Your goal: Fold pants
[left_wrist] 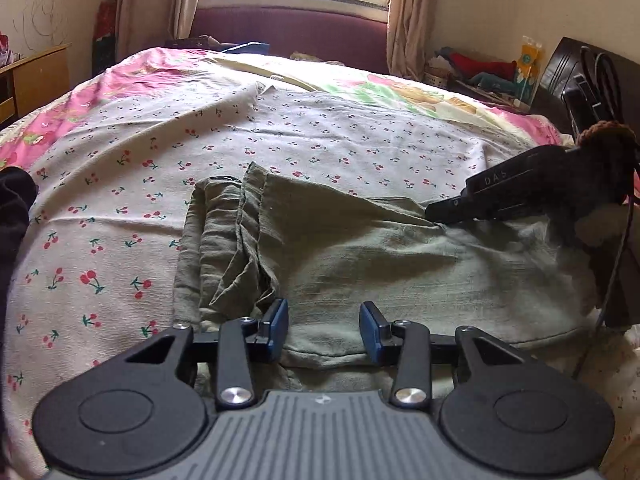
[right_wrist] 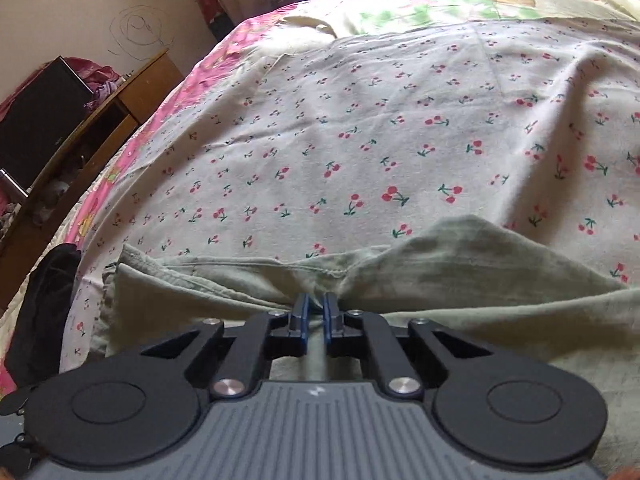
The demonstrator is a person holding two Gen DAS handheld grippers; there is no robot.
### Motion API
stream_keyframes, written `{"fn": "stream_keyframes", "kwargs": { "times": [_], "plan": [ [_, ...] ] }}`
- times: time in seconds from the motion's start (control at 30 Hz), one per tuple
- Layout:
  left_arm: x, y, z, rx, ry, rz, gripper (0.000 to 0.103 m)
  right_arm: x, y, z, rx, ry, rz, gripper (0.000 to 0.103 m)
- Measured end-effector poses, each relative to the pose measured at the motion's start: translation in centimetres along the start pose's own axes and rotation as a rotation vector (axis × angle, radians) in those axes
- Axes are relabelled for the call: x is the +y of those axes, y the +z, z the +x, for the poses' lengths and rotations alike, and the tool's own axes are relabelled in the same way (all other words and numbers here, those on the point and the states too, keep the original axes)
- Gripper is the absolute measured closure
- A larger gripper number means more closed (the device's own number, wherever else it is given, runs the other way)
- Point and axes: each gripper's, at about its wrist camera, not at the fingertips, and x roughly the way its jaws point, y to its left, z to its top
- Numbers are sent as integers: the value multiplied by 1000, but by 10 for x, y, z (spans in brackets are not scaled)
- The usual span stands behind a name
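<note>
While pinched, pants between right fingers.

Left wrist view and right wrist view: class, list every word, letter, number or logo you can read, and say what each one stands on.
"DAS": raised letters on the black body of the right gripper, seen in the left wrist view.
Small white emblem on the grey ribbed housing of the left gripper: a logo, no readable letters.
Yellow packet with a round green mark by the wall: print too small to read.
Pencil scribble on the cream wall: loops, not writing.

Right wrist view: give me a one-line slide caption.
Right gripper, jaws shut on a pinched fold of the green pants, on the cherry-print sheet.
</note>
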Motion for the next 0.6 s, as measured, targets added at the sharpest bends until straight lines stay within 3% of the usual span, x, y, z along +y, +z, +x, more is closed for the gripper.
{"fn": "stream_keyframes", "kwargs": {
  "times": [0.03, 0.17, 0.27, 0.33, 0.37, 0.43, 0.5, 0.53, 0.6],
  "plan": [
    [-1, -1, -2, 1, 2, 8, 50, 5, 1, -7, -38, -15, -18, 86],
    [0, 2, -9, -24, -20, -22, 50, 44, -6, -26, -107, 59, -130, 86],
    [1, 10, -13, -73, -15, -28, 50, 65, -8, -9, -65, 159, -143, 87],
    [2, 15, -7, -44, -8, -23, 48, 72, -3, 21, 13, 200, -115, 87],
    [3, 15, -1, -4, 1, -35, 48, 72, -2, 41, 70, 186, -80, 90],
    [6, 12, 4, 41, 1, -56, 48, 69, -2, 58, 83, 120, -64, 99],
    [1, 10, -2, 43, 14, -19, 48, 67, 0, 52, 53, 126, -51, 94],
    [-4, 7, -7, 41, 27, 17, 48, 67, 1, 34, 3, 128, -52, 86],
    [-10, 4, -14, 33, 34, 53, 48, 59, 0, 1, -64, 133, -67, 86]
  ]
}}
